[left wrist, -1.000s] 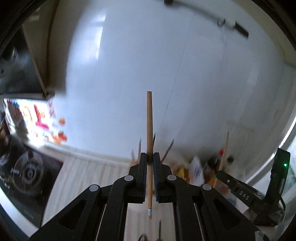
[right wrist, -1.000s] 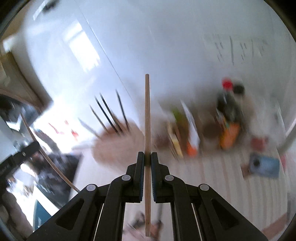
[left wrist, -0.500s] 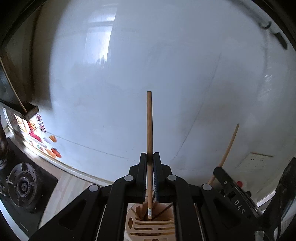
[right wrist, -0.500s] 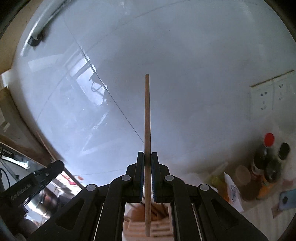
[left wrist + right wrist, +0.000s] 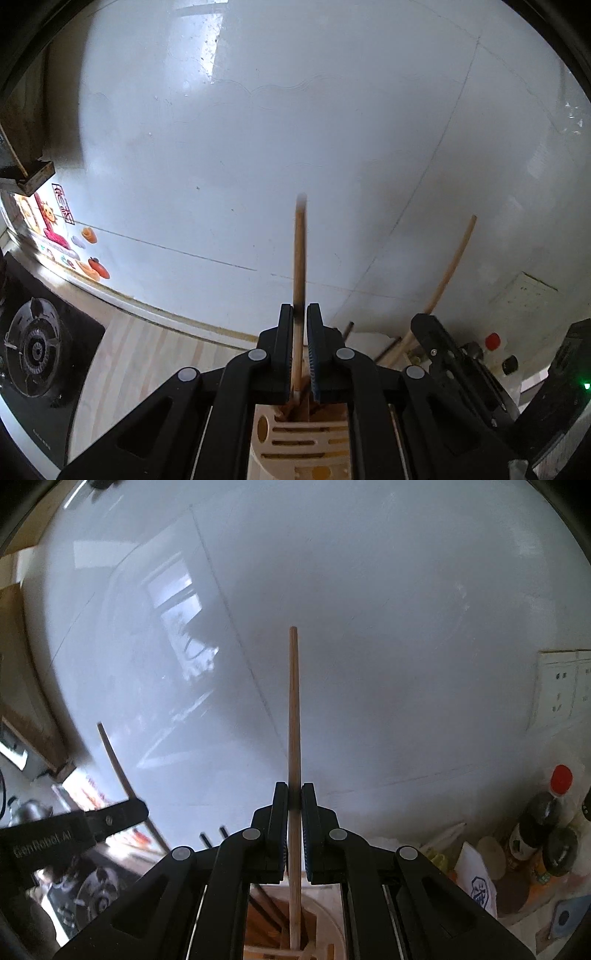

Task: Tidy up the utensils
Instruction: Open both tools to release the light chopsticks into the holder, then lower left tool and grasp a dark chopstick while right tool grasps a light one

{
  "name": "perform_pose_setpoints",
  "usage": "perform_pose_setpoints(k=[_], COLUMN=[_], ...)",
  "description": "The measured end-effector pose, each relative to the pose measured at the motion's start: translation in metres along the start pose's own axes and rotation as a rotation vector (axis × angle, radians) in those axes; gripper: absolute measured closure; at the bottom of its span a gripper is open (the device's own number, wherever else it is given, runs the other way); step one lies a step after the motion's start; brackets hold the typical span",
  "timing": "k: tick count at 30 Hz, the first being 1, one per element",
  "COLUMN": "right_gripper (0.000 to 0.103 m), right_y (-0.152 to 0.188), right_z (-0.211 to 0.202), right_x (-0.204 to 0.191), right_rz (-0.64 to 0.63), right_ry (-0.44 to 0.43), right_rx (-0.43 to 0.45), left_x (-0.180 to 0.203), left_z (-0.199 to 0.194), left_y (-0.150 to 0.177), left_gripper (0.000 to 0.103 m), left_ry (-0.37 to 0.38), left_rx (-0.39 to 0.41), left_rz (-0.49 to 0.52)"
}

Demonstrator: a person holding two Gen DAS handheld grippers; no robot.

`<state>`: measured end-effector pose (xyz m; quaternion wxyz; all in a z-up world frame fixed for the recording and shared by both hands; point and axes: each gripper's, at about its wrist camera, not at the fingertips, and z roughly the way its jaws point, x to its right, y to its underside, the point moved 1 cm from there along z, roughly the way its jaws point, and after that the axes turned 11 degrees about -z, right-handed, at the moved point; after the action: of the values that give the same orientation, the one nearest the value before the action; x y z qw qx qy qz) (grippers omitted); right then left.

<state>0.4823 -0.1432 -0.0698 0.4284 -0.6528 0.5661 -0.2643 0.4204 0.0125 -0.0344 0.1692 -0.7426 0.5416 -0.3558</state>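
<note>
White shiny wall tiles (image 5: 332,129) fill most of both views, and a pale wooden table (image 5: 147,354) runs along the bottom of the wall. On this table stands a light wooden chopstick holder with slots cut in its side (image 5: 306,439), right under both tools. The left tool (image 5: 302,350) has its two black jaws almost closed around a thin brown wooden chopstick (image 5: 300,258). That stick looks blurry, and a small gap shows beside it, so I cannot tell if the jaws pinch it or have just let go. Its bottom end reaches down into the top of the holder. The right tool (image 5: 294,834) squeezes a second thin brown wooden chopstick (image 5: 294,716) tight. This stick stands straight up, and its bottom end hangs just over the open top of the holder (image 5: 325,934). A few dark chopsticks (image 5: 212,836) already lean inside the holder. A black gas stove burner (image 5: 33,347) sits far to the left. Dark sauce bottles with red caps (image 5: 539,819) stand to the right, below white wall sockets (image 5: 561,690).
</note>
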Motion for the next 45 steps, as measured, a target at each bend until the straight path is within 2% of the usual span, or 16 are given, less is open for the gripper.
perform_pose_setpoints(k=[4,5,7,8,9,12,13,15,17,22,28,31,37,40,42,45], right_gripper=[0.093,0.087,0.075,0.069,0.067,0.057,0.049,0.039,0.025,0.011,0.011,0.011,0.012,0.024,0.03,0.034], right_y=[-0.005,-0.007,-0.009,-0.011,-0.012,-0.011,-0.008,0.0,0.013,0.055,0.127,0.167,0.236,0.273,0.292,0.312], right_z=[-0.017,-0.023,-0.041,-0.049,-0.059,-0.083,-0.093,-0.112,-0.127,-0.155,-0.158,-0.151,-0.135,-0.125,-0.118,-0.112], right_x=[-0.002,-0.001,0.004,0.007,0.01,0.018,0.023,0.03,0.041,0.074,0.121,0.144,0.167,0.172,0.174,0.174], right_rz=[-0.009,-0.005,0.013,0.018,0.022,0.038,0.044,0.066,0.087,0.117,0.167,0.184,0.176,0.162,0.154,0.139], right_ry=[-0.025,-0.032,-0.031,-0.025,-0.018,0.02,0.053,0.08,0.109,0.167,0.256,0.295,0.297,0.273,0.262,0.256], right_rx=[-0.017,-0.014,-0.001,0.003,0.008,0.004,-0.006,-0.018,-0.046,-0.118,-0.285,-0.411,-0.656,-0.771,-0.832,-0.894], left_x=[0.009,0.009,0.006,0.005,0.002,-0.008,-0.011,-0.015,-0.017,-0.023,-0.015,-0.006,0.008,0.011,0.012,0.012], left_z=[-0.029,-0.04,-0.058,-0.063,-0.07,-0.089,-0.091,-0.094,-0.092,-0.07,-0.037,-0.019,0.033,0.057,0.071,0.082], left_y=[0.001,0.002,0.003,0.004,0.005,0.017,0.023,0.037,0.051,0.097,0.159,0.194,0.269,0.3,0.321,0.339], left_gripper=[0.093,0.085,0.05,0.024,0.016,0.013,0.011,0.0,0.0,0.0,0.0,0.0,0.0,0.007,0.017,0.018], left_ry=[-0.035,-0.042,-0.045,-0.046,-0.051,-0.072,-0.081,-0.109,-0.144,-0.187,-0.222,-0.233,-0.266,-0.264,-0.272,-0.269], left_rx=[0.053,0.069,0.096,0.105,0.117,0.143,0.139,0.128,0.12,0.016,-0.126,-0.208,-0.401,-0.51,-0.571,-0.63], left_rz=[0.046,0.054,0.046,0.043,0.036,0.03,0.032,0.044,0.061,0.085,0.14,0.178,0.271,0.296,0.314,0.309])
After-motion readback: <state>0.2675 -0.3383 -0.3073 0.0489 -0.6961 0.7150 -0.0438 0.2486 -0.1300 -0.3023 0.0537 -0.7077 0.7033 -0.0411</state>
